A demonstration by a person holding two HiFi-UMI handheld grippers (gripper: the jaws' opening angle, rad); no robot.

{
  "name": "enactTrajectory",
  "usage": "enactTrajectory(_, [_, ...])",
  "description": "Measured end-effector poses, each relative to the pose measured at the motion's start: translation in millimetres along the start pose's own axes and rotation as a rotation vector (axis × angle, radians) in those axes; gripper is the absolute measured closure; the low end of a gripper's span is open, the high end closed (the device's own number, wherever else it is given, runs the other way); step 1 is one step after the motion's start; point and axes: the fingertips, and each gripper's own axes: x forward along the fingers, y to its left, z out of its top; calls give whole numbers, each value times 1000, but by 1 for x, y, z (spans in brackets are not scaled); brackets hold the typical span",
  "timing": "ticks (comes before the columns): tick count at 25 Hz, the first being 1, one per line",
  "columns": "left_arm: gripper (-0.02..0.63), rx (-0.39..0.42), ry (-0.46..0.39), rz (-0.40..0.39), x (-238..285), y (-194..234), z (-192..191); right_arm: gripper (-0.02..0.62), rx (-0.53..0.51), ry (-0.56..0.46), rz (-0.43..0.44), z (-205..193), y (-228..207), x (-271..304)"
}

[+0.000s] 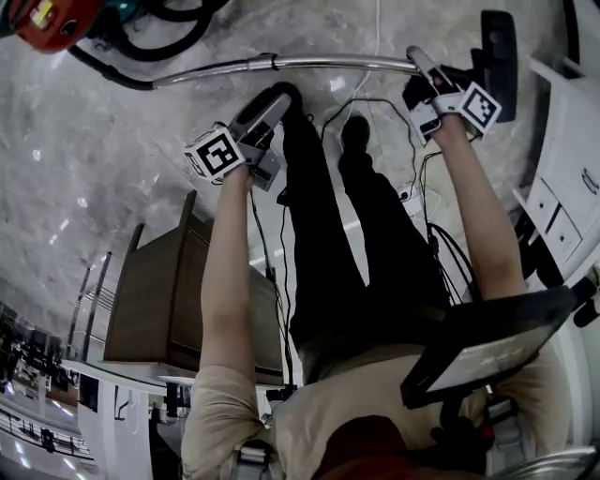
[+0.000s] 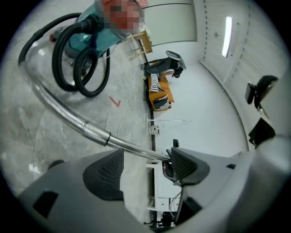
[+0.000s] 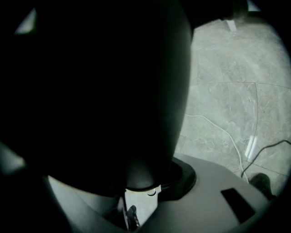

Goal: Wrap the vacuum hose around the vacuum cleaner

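The vacuum cleaner (image 1: 56,23), red and teal, sits at the top left with its black hose (image 1: 173,42) looped beside it. A metal wand (image 1: 309,64) runs from the hose rightward to the black floor head (image 1: 499,42). My right gripper (image 1: 419,64) is shut on the wand's end by the floor head. In the right gripper view a large dark part (image 3: 100,91) fills the space at the jaws (image 3: 141,186). My left gripper (image 1: 281,94) hangs just below the wand, open. In the left gripper view the wand (image 2: 68,116) passes beyond the spread jaws (image 2: 145,166), towards the hose loops (image 2: 86,68).
A brown wooden cabinet (image 1: 159,291) stands to the left of the person's legs. White drawers (image 1: 562,216) line the right side. Thin cables (image 1: 375,112) trail over the marble floor. An orange object (image 2: 160,93) lies by the far wall.
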Motion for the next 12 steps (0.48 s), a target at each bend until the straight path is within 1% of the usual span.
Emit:
enactTrajectory(2, [282, 138, -14, -8, -13, -8, 34, 469, -27, 5, -8, 2, 9, 11])
enactTrajectory(3, [282, 191, -24, -10, -19, -13, 49, 469, -33, 1, -14, 1, 14, 13])
enactTrajectory(6, [282, 317, -52, 8, -36, -27, 85, 469, -45, -9, -46, -3, 31, 15])
enactTrajectory(7, [282, 346, -59, 19, -40, -31, 93, 469, -54, -10, -54, -4, 38, 16])
enactTrajectory(9, [282, 372, -78, 37, -46, -37, 104, 469, -83, -4, -60, -4, 57, 19])
enactTrajectory(12, [282, 357, -146, 31, -48, -41, 119, 469, -156, 30, -56, 8, 88, 38])
